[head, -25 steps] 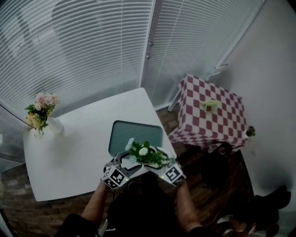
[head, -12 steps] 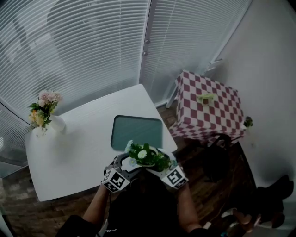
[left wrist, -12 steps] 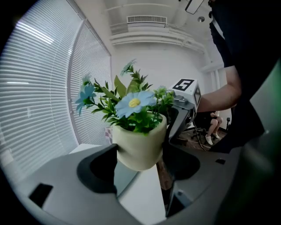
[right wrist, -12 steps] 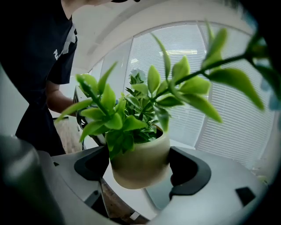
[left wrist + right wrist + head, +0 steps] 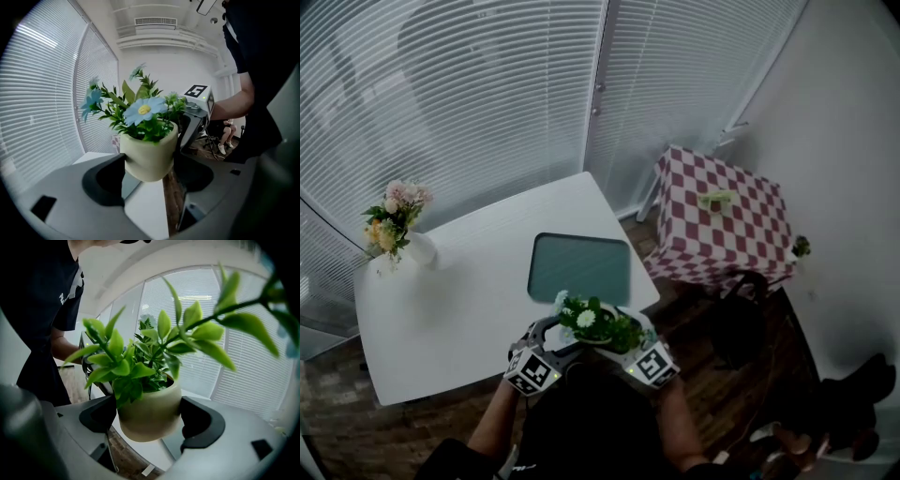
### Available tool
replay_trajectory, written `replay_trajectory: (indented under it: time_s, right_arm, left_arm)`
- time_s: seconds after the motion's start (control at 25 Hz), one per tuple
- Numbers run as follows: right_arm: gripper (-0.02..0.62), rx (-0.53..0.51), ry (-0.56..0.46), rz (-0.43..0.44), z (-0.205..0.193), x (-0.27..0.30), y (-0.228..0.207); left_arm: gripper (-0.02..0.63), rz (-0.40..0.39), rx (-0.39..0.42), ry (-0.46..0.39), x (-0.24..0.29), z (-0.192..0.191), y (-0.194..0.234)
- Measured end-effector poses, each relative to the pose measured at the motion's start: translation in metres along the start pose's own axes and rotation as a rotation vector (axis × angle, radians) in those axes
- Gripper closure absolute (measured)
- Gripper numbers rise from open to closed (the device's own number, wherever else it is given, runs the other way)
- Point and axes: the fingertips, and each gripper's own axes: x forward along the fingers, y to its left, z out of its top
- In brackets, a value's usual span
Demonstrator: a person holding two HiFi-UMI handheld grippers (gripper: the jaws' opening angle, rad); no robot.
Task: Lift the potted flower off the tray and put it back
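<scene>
A potted flower (image 5: 596,324), a cream pot with green leaves and pale blue blooms, hangs in the air near the table's front edge, off the dark green tray (image 5: 579,267). My left gripper (image 5: 551,339) is shut on the pot (image 5: 149,155) from one side. My right gripper (image 5: 623,343) is shut on the same pot (image 5: 151,413) from the other side. In both gripper views the pot's base is clear of the table. The tray lies bare a little beyond the pot.
The white table (image 5: 459,300) carries a vase of pink and yellow flowers (image 5: 396,220) at its far left. A red-checked table (image 5: 720,230) stands to the right. Closed blinds (image 5: 487,94) run behind, and wooden floor (image 5: 712,375) shows at the front.
The pot has been carried a little nearer to me, away from the tray, with both grippers still shut on it.
</scene>
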Motion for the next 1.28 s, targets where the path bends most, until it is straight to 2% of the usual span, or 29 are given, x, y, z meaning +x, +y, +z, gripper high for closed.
replay_trajectory:
  time_s: [0.4, 0.68, 0.92, 1.08, 1.28]
  right_arm:
    - [0.193, -0.039, -0.035, 0.035, 0.007, -0.009, 0.017]
    - [0.193, -0.047, -0.032, 0.074, 0.009, -0.018, 0.029]
    - [0.193, -0.045, -0.062, 0.075, 0.009, -0.028, 0.039]
    - [0.193, -0.069, -0.044, 0.076, 0.001, -0.035, 0.046]
    - [0.193, -0.045, -0.048, 0.06, -0.006, -0.043, 0.051]
  left_arm:
    - [0.304, 0.045, -0.011, 0.009, -0.016, 0.006, -0.014]
    - [0.304, 0.075, -0.051, 0.008, -0.025, 0.007, -0.028]
    - [0.304, 0.084, -0.047, 0.0, -0.029, 0.008, -0.042]
    - [0.304, 0.086, -0.02, 0.022, -0.027, 0.006, -0.055]
    - [0.304, 0.07, -0.009, 0.024, -0.025, 0.007, -0.064]
